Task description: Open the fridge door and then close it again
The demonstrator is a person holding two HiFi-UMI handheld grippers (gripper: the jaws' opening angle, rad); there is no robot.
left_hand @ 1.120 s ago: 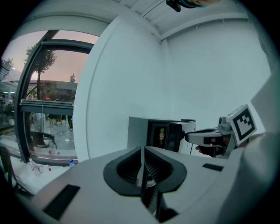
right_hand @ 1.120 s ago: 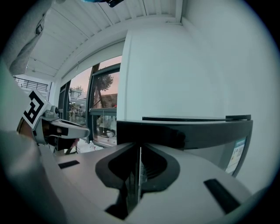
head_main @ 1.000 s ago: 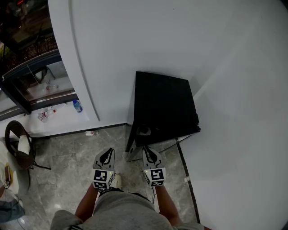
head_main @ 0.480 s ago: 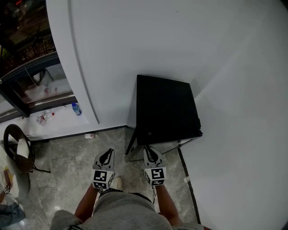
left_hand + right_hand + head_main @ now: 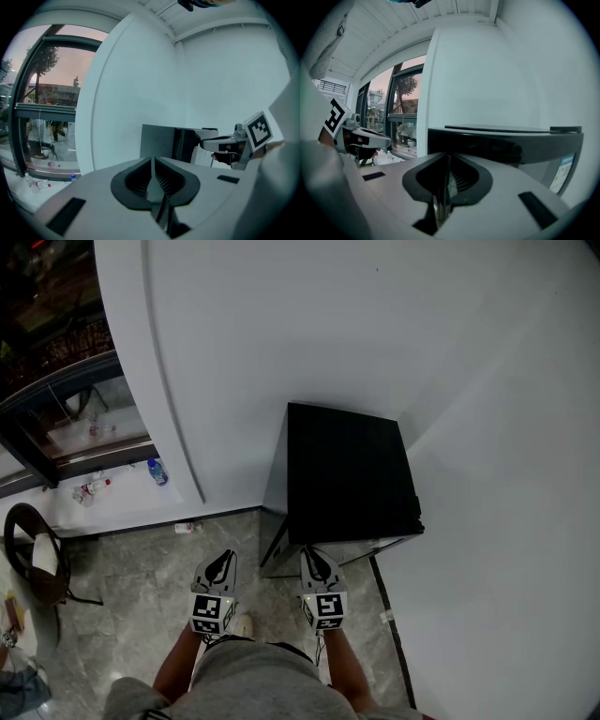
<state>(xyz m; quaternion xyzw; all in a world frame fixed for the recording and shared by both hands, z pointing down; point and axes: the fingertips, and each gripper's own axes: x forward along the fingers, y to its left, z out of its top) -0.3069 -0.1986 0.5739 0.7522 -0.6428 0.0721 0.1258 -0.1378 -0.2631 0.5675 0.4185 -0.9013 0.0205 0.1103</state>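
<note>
Fridge closer — bottle, chair off left

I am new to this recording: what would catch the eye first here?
The black fridge stands in the corner between two white walls. Just before it, the left gripper and right gripper point toward it side by side, both shut and empty. A dark window is at far left.
</note>
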